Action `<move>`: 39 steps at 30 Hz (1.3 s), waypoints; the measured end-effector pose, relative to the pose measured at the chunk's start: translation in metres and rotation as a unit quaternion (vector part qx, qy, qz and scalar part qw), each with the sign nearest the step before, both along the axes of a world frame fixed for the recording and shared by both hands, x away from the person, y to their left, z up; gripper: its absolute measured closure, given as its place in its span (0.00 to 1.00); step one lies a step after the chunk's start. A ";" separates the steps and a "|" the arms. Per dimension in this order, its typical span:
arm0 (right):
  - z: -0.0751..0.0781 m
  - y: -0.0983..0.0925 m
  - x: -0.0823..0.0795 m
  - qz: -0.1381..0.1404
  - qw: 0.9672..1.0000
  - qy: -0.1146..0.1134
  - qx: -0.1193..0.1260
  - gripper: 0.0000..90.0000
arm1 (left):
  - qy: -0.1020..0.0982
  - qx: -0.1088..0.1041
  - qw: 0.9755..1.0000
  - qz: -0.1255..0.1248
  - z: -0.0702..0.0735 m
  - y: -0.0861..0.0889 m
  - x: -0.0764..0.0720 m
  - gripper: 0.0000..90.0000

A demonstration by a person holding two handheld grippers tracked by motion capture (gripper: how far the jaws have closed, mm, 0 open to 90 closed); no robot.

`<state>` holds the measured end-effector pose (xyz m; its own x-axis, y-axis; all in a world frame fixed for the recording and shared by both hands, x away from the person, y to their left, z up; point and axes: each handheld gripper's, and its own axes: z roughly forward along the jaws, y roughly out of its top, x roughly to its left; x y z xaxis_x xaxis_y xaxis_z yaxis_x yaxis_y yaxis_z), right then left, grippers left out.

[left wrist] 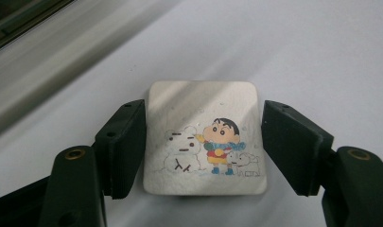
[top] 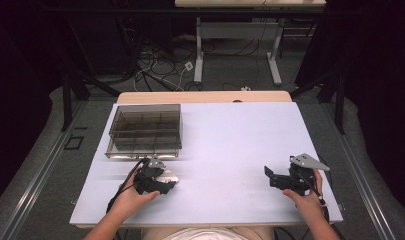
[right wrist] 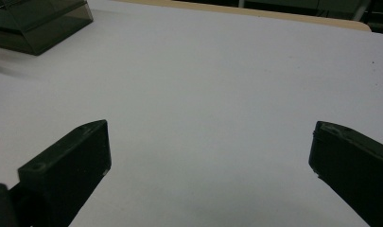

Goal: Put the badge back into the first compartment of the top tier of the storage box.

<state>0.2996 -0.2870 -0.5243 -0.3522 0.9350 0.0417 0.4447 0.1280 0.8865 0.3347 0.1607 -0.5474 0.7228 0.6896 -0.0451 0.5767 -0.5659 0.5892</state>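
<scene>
The tile (left wrist: 205,137) is a small square with rounded corners, shiny and pale, and it carries a cartoon of a child in a red coat beside a snowman and a small white dog. It lies flat on the table (top: 230,135) at about 7 o'clock, close to the near edge, and I see it in the high view (top: 169,176) just under the front of my left gripper (top: 157,181). In the left gripper view the left gripper (left wrist: 203,144) has one jaw at each side of the tile; the left jaw seems to touch its edge, while a thin gap shows at the right jaw, so I cannot tell if it is really grasping. My right gripper (right wrist: 208,163) is at about 5 o'clock on the table (right wrist: 217,85), with its jaws spread wide and holding nothing. A dark clear box (top: 145,130) with compartments stands at about 10 o'clock, just beyond the left gripper.
</scene>
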 end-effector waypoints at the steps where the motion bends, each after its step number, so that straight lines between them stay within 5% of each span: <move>1: 0.000 0.000 0.000 0.000 1.000 0.000 0.000 0.00 | -0.001 0.001 1.000 0.001 0.000 0.000 0.000 0.37; 12: 0.000 -0.001 0.000 0.001 1.000 0.002 -0.002 0.00 | 0.001 -0.004 0.999 0.035 0.004 0.012 -0.001 0.37; 39: 0.000 0.000 0.000 0.000 1.000 0.002 0.001 0.00 | -0.001 -0.021 0.993 0.119 0.017 0.049 -0.008 0.37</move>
